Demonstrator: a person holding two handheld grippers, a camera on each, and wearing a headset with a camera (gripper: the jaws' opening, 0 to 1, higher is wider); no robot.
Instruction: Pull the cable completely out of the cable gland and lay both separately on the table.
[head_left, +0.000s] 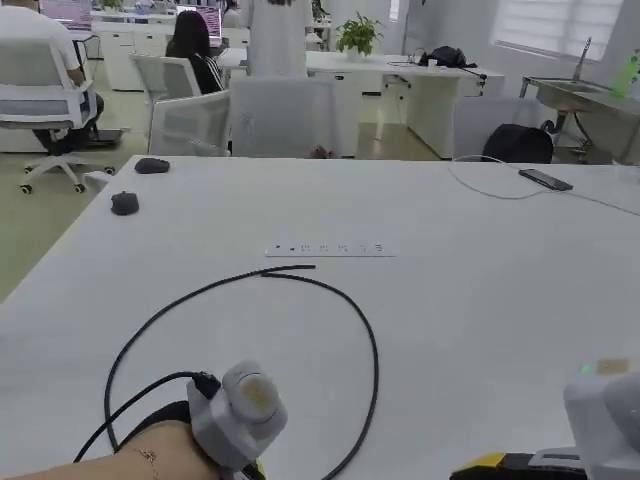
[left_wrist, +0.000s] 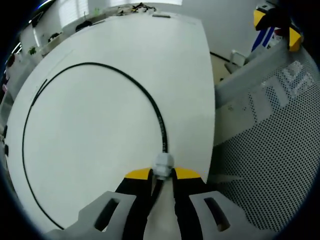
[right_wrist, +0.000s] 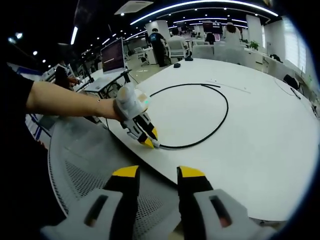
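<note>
Two grippers: the left gripper (left_wrist: 162, 175) clamps the white cable gland (left_wrist: 163, 164) at the white table (left_wrist: 100, 145) edge, black cable (left_wrist: 160, 120) looping across; the right gripper (right_wrist: 157, 172) gapes moderately, empty.

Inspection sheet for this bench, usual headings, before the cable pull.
Surface: white table, mostly bare.
Job's things: black cable lies in a wide loop; it runs through the white cable gland, not yet pulled out.
Clutter: dark mouse, another, phone and white strip, all on the far side.
Grippers: left gripper shut on the gland near the table edge; right gripper open, holding nothing, short of the edge.
Cables: thin white lead by the phone.
Surroundings: mesh chair, desks, seated people, plant.
</note>
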